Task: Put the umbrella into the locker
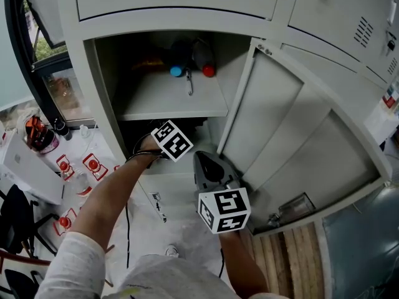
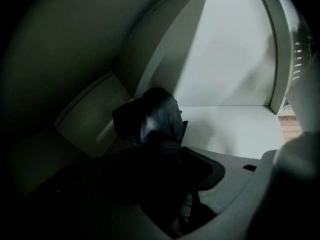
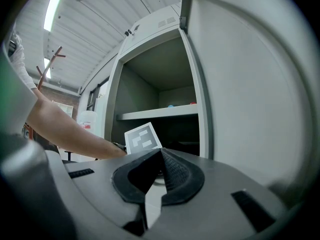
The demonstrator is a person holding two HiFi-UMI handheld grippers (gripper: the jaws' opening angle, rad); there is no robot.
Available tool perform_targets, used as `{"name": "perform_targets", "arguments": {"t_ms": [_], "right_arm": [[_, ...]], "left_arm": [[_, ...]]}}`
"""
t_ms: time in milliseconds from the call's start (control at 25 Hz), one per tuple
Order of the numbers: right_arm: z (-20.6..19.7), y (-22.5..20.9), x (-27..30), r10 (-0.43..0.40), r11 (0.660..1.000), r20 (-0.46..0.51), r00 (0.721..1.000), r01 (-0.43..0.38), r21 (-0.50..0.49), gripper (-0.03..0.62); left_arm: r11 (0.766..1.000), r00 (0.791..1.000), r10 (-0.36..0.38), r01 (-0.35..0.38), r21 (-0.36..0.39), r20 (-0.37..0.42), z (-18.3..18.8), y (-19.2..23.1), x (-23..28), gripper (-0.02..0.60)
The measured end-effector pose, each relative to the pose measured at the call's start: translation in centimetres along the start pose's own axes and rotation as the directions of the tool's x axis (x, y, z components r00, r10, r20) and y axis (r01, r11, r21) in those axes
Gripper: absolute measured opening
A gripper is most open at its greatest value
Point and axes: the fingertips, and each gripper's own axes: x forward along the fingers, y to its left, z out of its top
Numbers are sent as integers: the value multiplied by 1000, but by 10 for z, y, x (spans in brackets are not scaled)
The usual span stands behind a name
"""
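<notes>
The grey locker (image 1: 106, 86) stands open with its door (image 1: 299, 148) swung out to the right. My left gripper (image 1: 171, 140) reaches into the dark lower compartment under the shelf (image 1: 174, 101); its jaws are hidden there in the head view. In the left gripper view the left gripper (image 2: 167, 151) is shut on the black folded umbrella (image 2: 155, 116), which sticks forward over the pale compartment floor (image 2: 235, 129). My right gripper (image 1: 204, 161) hangs outside beside the door's inner edge. In the right gripper view the right gripper (image 3: 161, 153) is shut with nothing in it.
Two dark bottles, one blue-capped (image 1: 176, 71) and one red-capped (image 1: 208, 71), lie on the upper shelf with a small metal piece (image 1: 189, 83). Left of the locker is a table with a white box (image 1: 31, 167) and red-printed items (image 1: 92, 165). Wooden floor (image 1: 293, 260) shows lower right.
</notes>
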Motion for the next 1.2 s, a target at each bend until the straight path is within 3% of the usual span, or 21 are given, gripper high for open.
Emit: {"name": "perform_targets", "arguments": {"t_ms": [800, 1200], "right_arm": [[-1, -1, -4, 16, 1000, -3, 1000, -16, 5, 3], [-2, 4, -8, 31, 999, -8, 999, -30, 12, 3]], "left_arm": [[999, 999, -30, 29, -40, -34, -3, -2, 1, 278], [999, 1000, 8, -9, -45, -14, 3, 0, -14, 278]]}}
